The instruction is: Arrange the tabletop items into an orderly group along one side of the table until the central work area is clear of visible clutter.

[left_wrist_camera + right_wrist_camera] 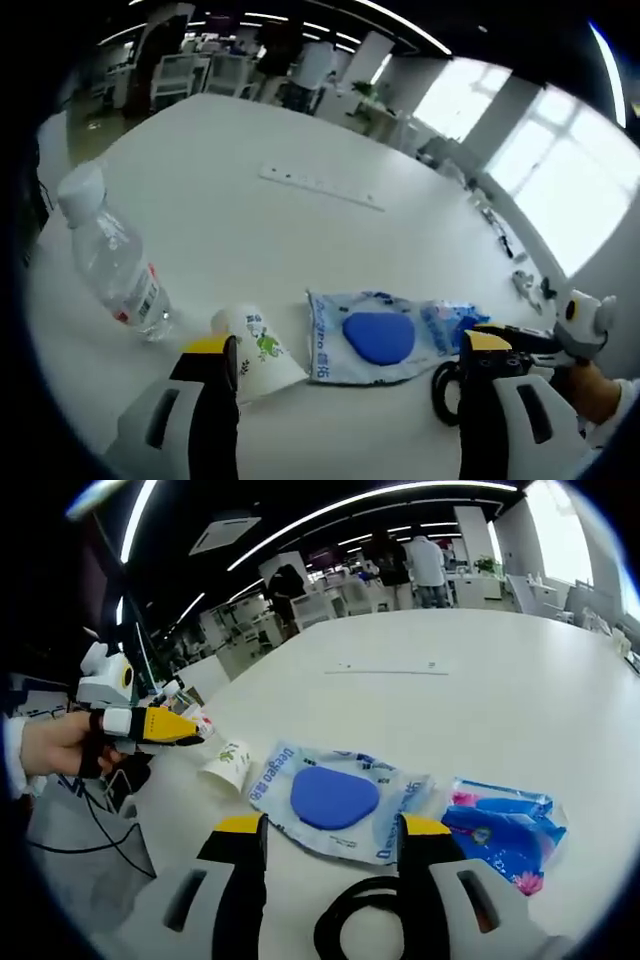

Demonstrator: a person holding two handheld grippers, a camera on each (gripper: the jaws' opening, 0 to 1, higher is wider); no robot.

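Observation:
A clear water bottle [112, 262] with a white cap stands at the left of the white table [250, 150]. A paper cup [258, 350] [225, 764] lies on its side by my left gripper's left jaw. Beside it lies a flat plastic pouch [372, 338] [330, 800] with a blue oval inside, then a small blue packet [455, 320] [505, 830] and a black cable loop [443, 390] [365, 925]. My left gripper [347, 345] [170, 726] is open, close to the cup. My right gripper [332, 828] [520, 338] is open, its jaws either side of the pouch's near edge.
A long white strip [320, 187] [385, 670] lies flat further across the table. Small dark items [520, 280] sit along the window-side edge. A hand [55, 745] holds the left gripper at the table's edge. Desks, chairs and people stand beyond.

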